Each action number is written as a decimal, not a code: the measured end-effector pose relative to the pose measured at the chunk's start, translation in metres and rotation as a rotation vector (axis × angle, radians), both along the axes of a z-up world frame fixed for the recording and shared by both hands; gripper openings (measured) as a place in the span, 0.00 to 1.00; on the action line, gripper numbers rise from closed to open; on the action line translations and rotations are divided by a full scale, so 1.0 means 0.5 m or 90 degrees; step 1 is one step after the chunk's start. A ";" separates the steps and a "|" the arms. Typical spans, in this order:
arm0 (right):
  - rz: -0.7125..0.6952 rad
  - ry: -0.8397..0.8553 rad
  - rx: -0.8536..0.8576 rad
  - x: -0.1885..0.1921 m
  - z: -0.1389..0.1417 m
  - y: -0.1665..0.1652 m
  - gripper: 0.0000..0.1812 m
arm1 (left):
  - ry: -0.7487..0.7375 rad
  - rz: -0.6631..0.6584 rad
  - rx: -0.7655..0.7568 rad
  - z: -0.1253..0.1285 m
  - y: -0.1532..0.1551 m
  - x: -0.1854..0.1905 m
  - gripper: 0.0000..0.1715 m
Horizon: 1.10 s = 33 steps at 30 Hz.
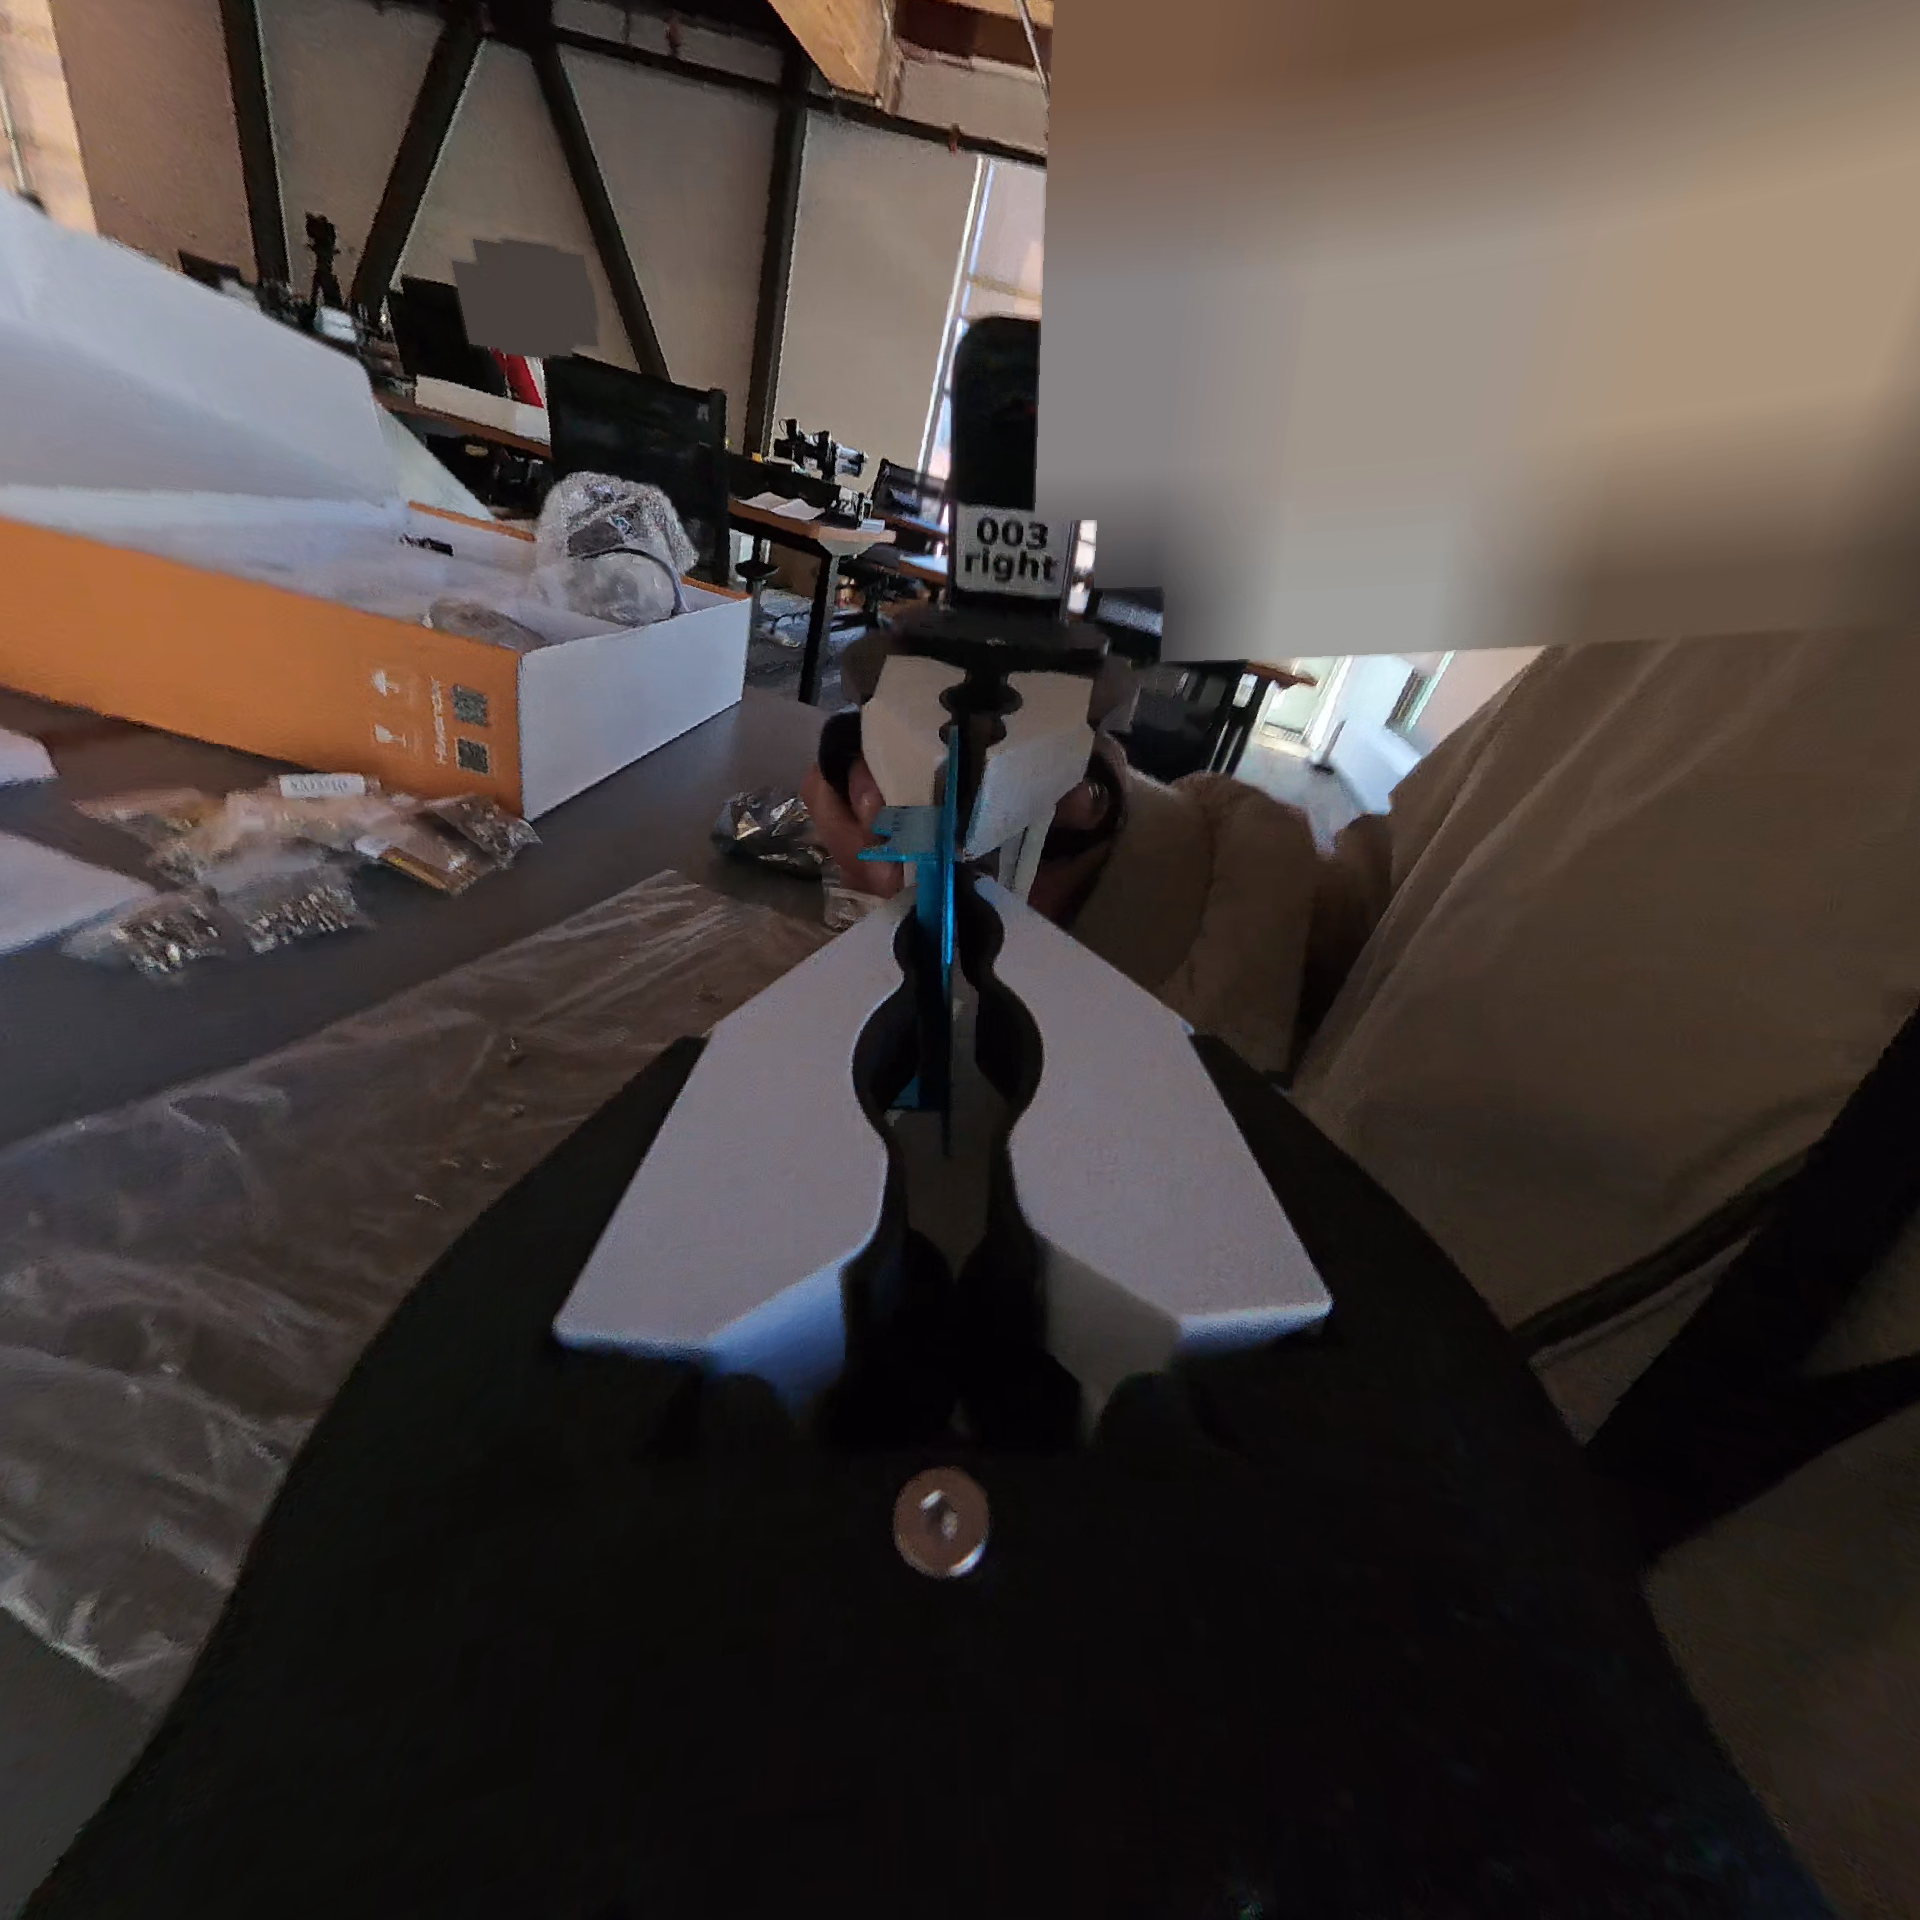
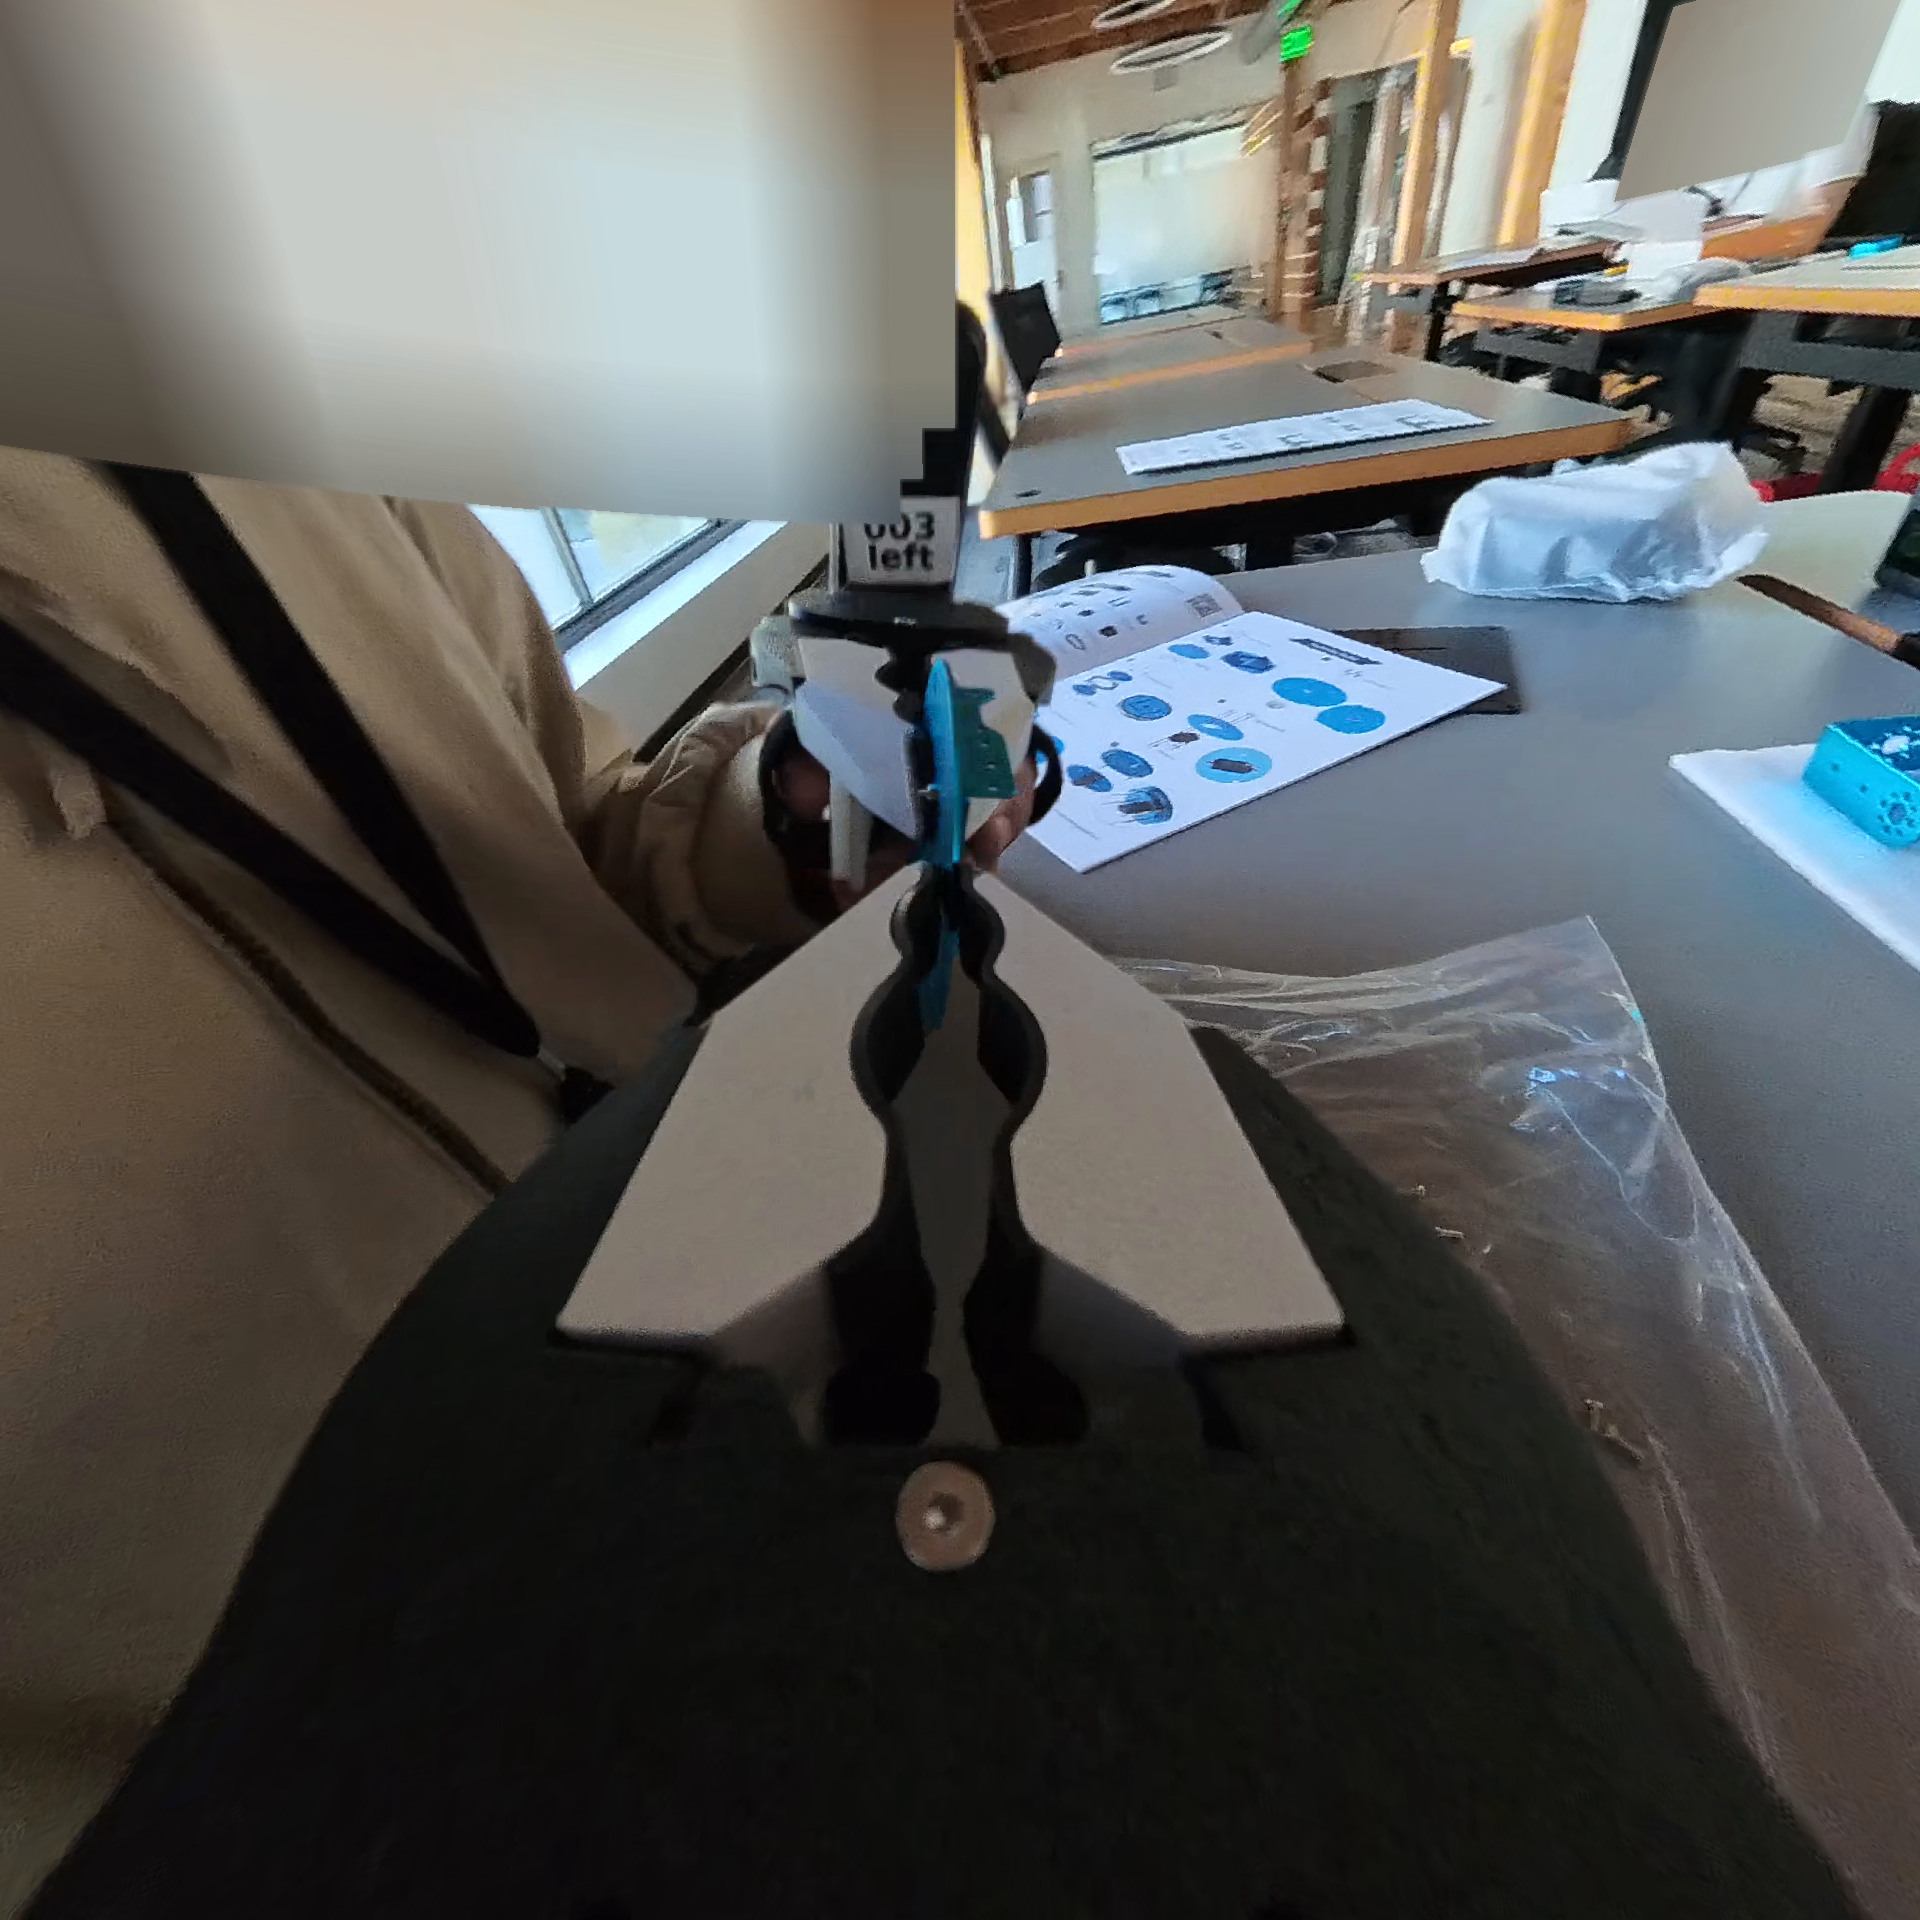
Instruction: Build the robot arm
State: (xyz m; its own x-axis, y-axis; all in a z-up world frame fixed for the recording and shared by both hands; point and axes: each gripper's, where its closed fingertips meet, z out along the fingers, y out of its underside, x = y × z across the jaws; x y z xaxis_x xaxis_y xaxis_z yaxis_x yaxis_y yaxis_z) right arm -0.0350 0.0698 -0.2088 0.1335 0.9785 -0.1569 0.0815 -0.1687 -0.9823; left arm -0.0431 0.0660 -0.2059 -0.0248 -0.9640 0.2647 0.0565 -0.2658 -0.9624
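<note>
My two grippers face each other above the table, tip to tip. A thin blue metal plate with a small perforated tab (image 1: pixel 932 966) stands edge-on between them. My left gripper (image 1: pixel 940 904) is shut on its near end. The right gripper (image 1: pixel 951 821) shows just beyond, clamped on the far end. In the right wrist view my right gripper (image 2: pixel 945 883) is shut on the same blue plate (image 2: pixel 945 748). The left gripper (image 2: pixel 935 821) grips its other end, with a hand behind it. Both pairs of white fingers press on the plate.
An open orange and white box (image 1: pixel 312 665), bags of small hardware (image 1: pixel 260 862) and a plastic sheet (image 1: pixel 416 1091) lie left. A printed parts sheet (image 2: pixel 1247 717), a blue part on white foam (image 2: pixel 1870 779) and a clear bag (image 2: pixel 1507 1091) lie right. A person in beige stands close. Left and right tips are no more than a few centimetres apart. From either gripper's tips it is about 40 cm to the blue part on white foam (image 2: pixel 1870 779).
</note>
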 end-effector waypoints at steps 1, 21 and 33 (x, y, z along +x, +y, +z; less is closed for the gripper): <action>0.010 -0.009 0.012 0.002 0.001 -0.005 0.00 | 0.011 -0.001 0.034 0.001 -0.004 0.003 0.01; -0.103 -0.173 0.571 0.026 0.067 -0.030 0.00 | 0.112 -0.018 0.210 0.018 0.009 -0.001 0.32; -0.256 -0.407 1.022 0.037 0.015 0.019 0.00 | 0.017 -0.012 -0.038 0.025 0.078 -0.007 0.42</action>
